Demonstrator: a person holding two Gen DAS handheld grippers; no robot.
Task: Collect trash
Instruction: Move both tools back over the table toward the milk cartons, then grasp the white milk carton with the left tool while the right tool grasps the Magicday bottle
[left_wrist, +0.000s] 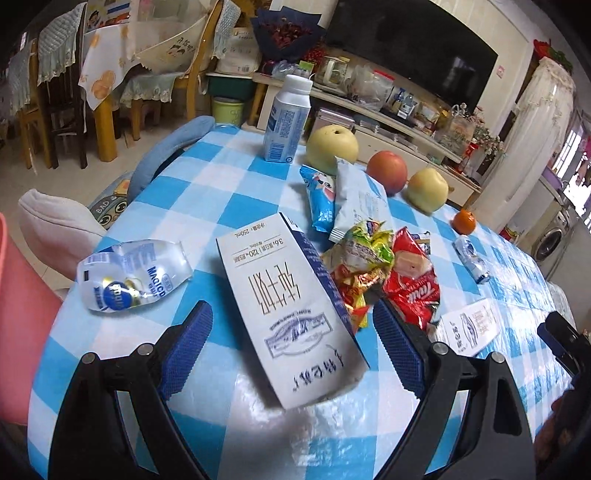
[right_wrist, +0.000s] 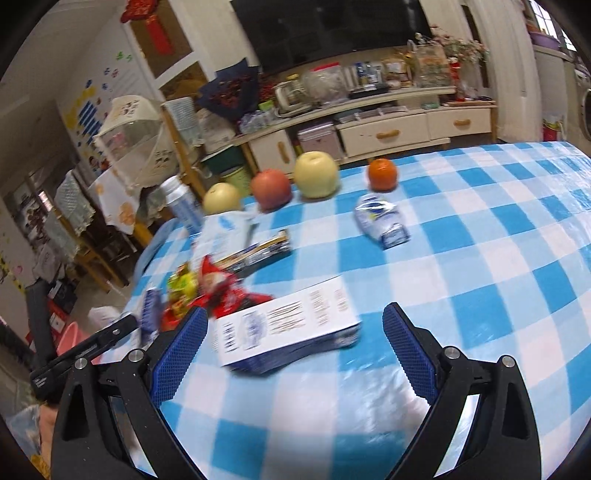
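Observation:
A white milk carton (left_wrist: 291, 314) lies flat on the blue checked tablecloth (left_wrist: 207, 192), between the fingers of my open left gripper (left_wrist: 295, 343); the pads stand clear of it. To its left lies a crushed clear bottle (left_wrist: 129, 273), and to its right a heap of red (left_wrist: 410, 273) and yellow wrappers (left_wrist: 362, 251). A second white carton (right_wrist: 288, 332) lies just ahead of my open right gripper (right_wrist: 295, 350), untouched. A crumpled white-blue packet (right_wrist: 380, 221) sits farther back.
Two yellow fruits, a red apple (left_wrist: 386, 171) and an orange (right_wrist: 382, 173) line the table's far edge beside an upright milk bottle (left_wrist: 284, 122). Blue and white packets (left_wrist: 343, 199) lie behind the wrappers. Something pink (left_wrist: 22, 332) stands off the table's left edge.

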